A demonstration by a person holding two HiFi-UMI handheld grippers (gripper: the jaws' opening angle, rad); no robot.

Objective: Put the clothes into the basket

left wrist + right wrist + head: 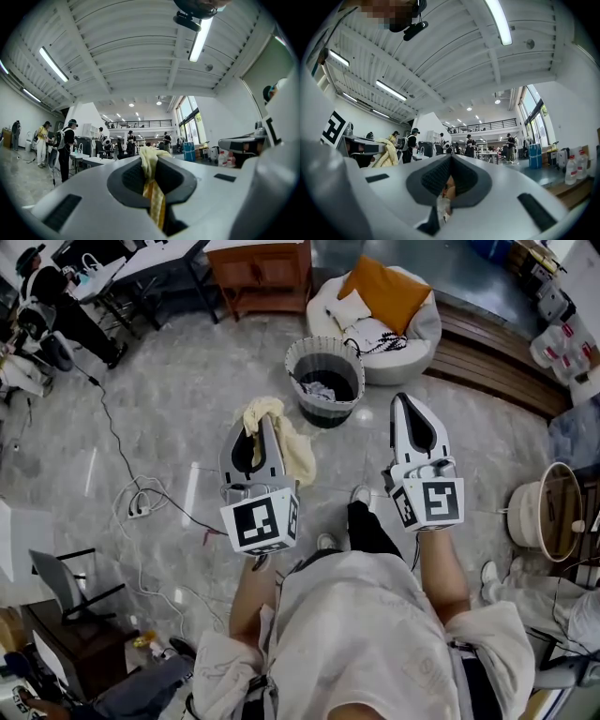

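The left tool [267, 426] is nearly closed, pinching a pale yellow cloth [296, 454] between its tips. In the left gripper view a narrow strip of the fabric runs down between the pads, while most of it bunches and hangs off to one side of the tool. The right tool [406, 401] has its jaws together and carries no clothing.

The cloth is held above the floor [187, 427], short of the basket [323, 340]. The basket stands ahead, between the lines of the two tools, and already holds some grey clothing [323, 388].

The likely trouble is the thin grip. With so little fabric clamped, the hanging weight could pull the cloth free before it is over the basket. If let go early, the cloth may catch on the rim or land on the floor beside it. A cable [125, 457] trails across the floor to the left, a snag risk for feet.

No brand or readable writing shows, only the square black-and-white markers [260, 524] on the tools' cubes.
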